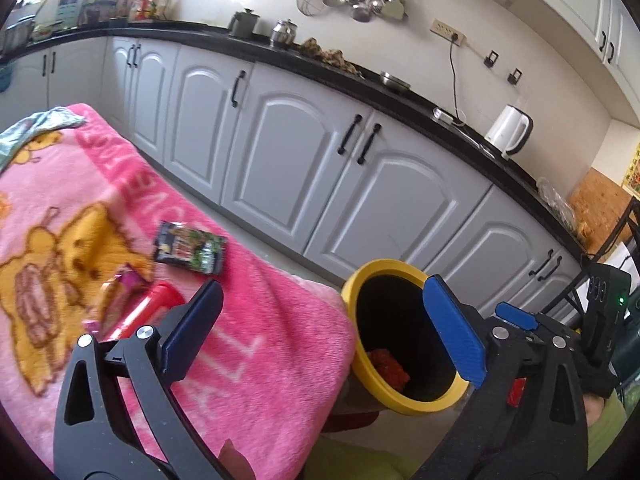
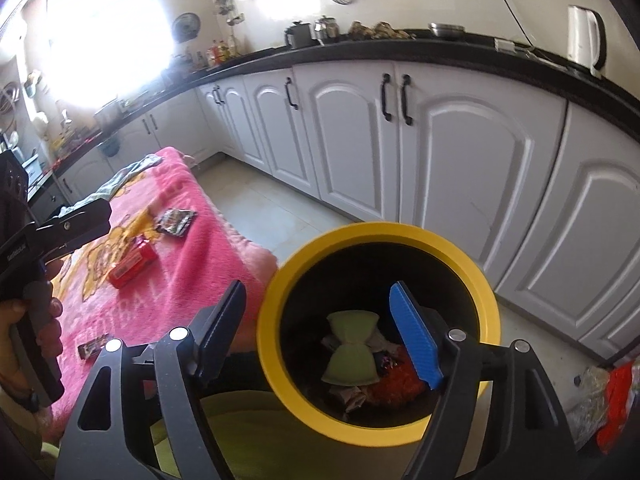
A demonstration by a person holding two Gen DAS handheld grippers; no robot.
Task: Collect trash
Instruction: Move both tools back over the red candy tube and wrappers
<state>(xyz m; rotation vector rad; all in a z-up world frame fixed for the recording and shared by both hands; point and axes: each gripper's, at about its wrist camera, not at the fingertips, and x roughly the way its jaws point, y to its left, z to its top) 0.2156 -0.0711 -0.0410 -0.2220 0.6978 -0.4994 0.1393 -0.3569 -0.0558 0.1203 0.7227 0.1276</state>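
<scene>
A yellow-rimmed black bin point(image 1: 360, 364) stands on the floor just off the corner of a pink blanket point(image 1: 260, 340). My left gripper point(image 1: 324, 328) is open and empty, spanning the blanket's corner and the bin's mouth. My right gripper point(image 2: 320, 332) is open and empty over the bin point(image 2: 272, 344). Inside lie a pale green wrapper point(image 2: 352, 352) and red-orange scraps point(image 2: 396, 386). On the blanket lie a dark snack packet point(image 1: 188, 246), a red packet point(image 1: 148, 312) and a pink wrapper point(image 1: 128, 284). A small dark wrapper point(image 2: 92, 346) lies nearer me.
White cabinets point(image 1: 328, 184) under a black counter run behind the bin, with a white kettle point(image 1: 508, 130) on top. A grey-green cloth point(image 1: 48, 122) lies at the blanket's far end. Red and clear bags point(image 2: 608, 392) sit on the floor at right.
</scene>
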